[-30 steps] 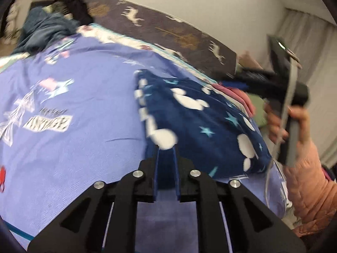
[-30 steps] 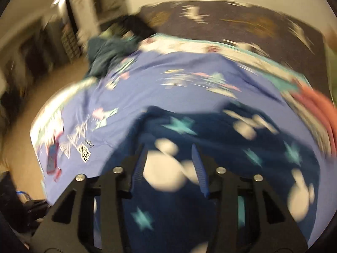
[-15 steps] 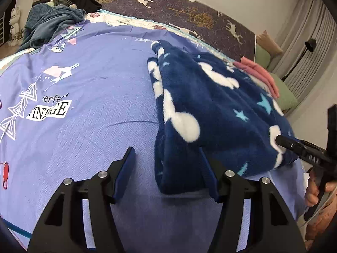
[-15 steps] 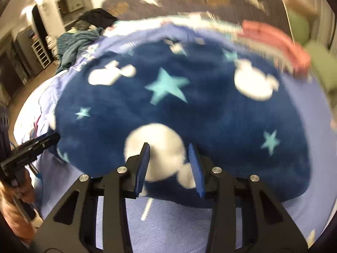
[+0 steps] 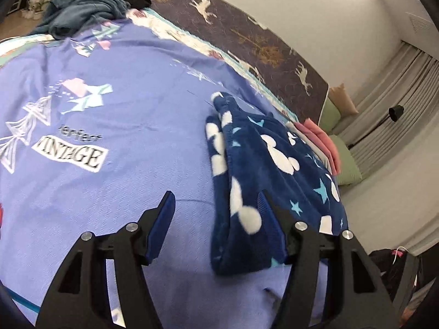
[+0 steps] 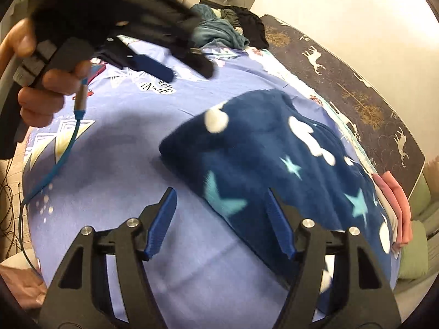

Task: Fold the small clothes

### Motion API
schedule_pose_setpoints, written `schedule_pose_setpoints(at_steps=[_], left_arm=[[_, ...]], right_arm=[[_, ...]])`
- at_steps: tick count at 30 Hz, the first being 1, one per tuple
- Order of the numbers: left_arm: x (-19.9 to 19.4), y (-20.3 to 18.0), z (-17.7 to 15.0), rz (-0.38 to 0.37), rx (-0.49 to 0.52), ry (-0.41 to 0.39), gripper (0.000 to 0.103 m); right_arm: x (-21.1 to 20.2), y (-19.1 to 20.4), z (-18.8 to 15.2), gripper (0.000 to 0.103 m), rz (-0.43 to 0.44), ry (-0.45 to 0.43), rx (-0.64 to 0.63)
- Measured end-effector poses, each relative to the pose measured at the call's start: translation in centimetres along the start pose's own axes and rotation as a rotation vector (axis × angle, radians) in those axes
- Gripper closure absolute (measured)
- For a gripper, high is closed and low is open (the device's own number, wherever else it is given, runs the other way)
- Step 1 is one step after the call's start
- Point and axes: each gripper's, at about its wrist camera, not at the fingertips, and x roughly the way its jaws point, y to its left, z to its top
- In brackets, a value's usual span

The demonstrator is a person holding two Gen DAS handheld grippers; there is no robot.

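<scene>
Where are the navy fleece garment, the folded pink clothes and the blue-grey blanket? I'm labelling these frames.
navy fleece garment (image 5: 277, 181), left wrist view, middle of its top layer.
folded pink clothes (image 6: 397, 205), right wrist view, folded edge.
blue-grey blanket (image 5: 82, 11), left wrist view, crumpled middle.

The folded garment (image 5: 277, 181) lies on the bedspread (image 5: 123, 126), beside stacked clothes (image 5: 321, 142).
</scene>
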Motion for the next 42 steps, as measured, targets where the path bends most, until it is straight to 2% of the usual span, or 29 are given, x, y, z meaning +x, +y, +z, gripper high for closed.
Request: schedule_pose_setpoints(at_steps=[4, 7, 9, 13, 14, 16, 21, 23, 24, 25, 27, 28, 32, 35, 42], left_arm=[[3.8, -0.3, 1.8, -0.039, 0.003, 0.091, 0.040], [6.9, 0.2, 3.8, -0.046, -0.025, 0.155, 0.040], [8.5, 0.6, 4.9, -0.075, -0.043, 0.183, 0.040], [11.9, 1.3, 6.8, -0.147, -0.075, 0.242, 0.038], [12.4, 1.4, 7.0, -0.158, -0.080, 0.250, 0.037], [14.1, 1.6, 7.5, -0.186, -0.103, 0.265, 0.027], [16.3, 1.5, 9.0, -0.236, -0.108, 0.243, 0.024], [16.9, 1.5, 9.6, -0.235, -0.103, 0.236, 0.025], [17.0, 1.4, 9.7, -0.214, -0.105, 0.226, 0.039], [17.3, 1.4, 10.0, -0.190, -0.110, 0.224, 0.060], [17.5, 1.6, 10.3, -0.189, -0.139, 0.216, 0.068], [17.2, 1.6, 10.3, -0.191, -0.141, 0.194, 0.071], [15.3, -0.4, 10.9, -0.185, -0.085, 0.146, 0.073], [13.9, -2.5, 12.0, -0.211, -0.036, 0.126, 0.073], [11.9, -9.4, 13.9, -0.217, 0.064, 0.105, 0.074]], right_arm=[[1.0, 0.5, 0.7, 0.033, -0.004, -0.004, -0.006], [2.6, 1.6, 0.5, 0.032, -0.095, 0.016, -0.098], [3.0, 1.9, -0.1, 0.032, -0.122, 0.017, -0.135], [3.1, 1.6, -0.3, 0.032, -0.127, 0.015, -0.128], [3.4, 1.6, -0.2, 0.032, -0.136, 0.017, -0.133], [4.1, 1.8, 0.1, 0.032, -0.167, 0.013, -0.153], [5.7, 2.2, 1.5, 0.033, -0.205, -0.012, -0.170], [6.3, 2.6, 2.0, 0.043, -0.217, -0.029, -0.191], [6.5, 2.7, 2.2, 0.050, -0.223, -0.032, -0.200], [6.7, 2.6, 2.2, 0.060, -0.239, -0.037, -0.201], [6.6, 2.1, 2.3, 0.073, -0.259, -0.056, -0.190], [6.3, 1.8, 2.2, 0.078, -0.254, -0.067, -0.177], [4.0, -0.2, 2.5, 0.081, -0.205, -0.117, -0.066], [1.8, -2.4, 2.5, 0.081, -0.167, -0.160, 0.054], [-3.2, -9.4, 2.0, 0.082, -0.046, -0.244, 0.389]])
